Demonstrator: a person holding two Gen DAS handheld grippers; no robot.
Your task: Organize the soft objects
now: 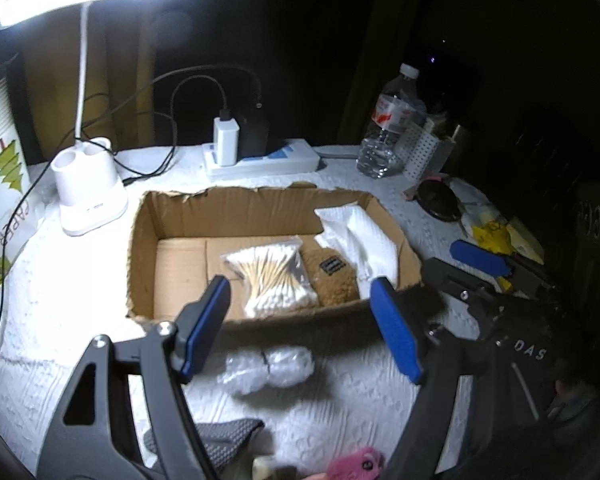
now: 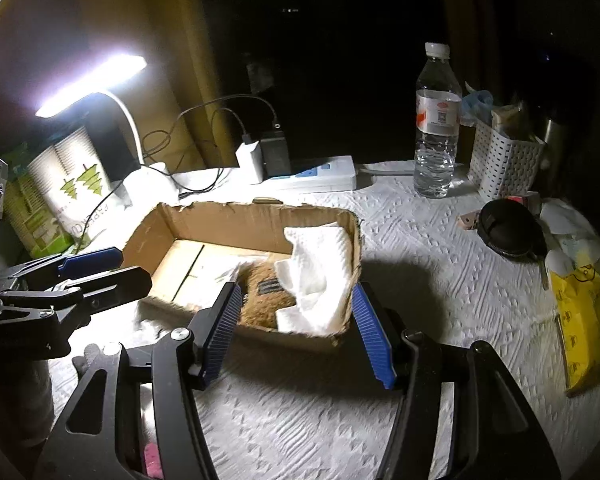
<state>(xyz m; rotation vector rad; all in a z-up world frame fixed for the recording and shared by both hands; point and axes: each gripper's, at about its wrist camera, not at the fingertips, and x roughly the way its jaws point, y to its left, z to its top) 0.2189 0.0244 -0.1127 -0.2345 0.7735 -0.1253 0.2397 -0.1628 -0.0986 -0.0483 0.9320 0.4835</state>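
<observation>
A shallow cardboard box [image 1: 148, 240] [image 2: 204, 216] sits on the white cloth. In it lie a bag of cotton swabs [image 1: 270, 276], a brown fuzzy item with a dark label [image 1: 332, 280] [image 2: 262, 300], and folded white paper towels [image 1: 360, 232] [image 2: 320, 268]. A clear bag of cotton balls [image 1: 268, 366] lies on the cloth before the box. A grey knit cloth [image 1: 228, 436] and a pink fuzzy item [image 1: 356, 464] lie at the near edge. My left gripper [image 1: 300, 324] [image 2: 100, 268] is open and empty above the cotton balls. My right gripper [image 2: 296, 332] [image 1: 472, 260] is open and empty at the box's near right corner.
A lit white desk lamp [image 1: 88, 196] stands at the back left beside a power strip with chargers [image 1: 260, 156] [image 2: 312, 176]. A water bottle [image 2: 436, 128] and a white perforated basket [image 2: 504, 160] stand at the back right. A black round pouch [image 2: 508, 232] and a yellow packet [image 2: 584, 320] lie at the right.
</observation>
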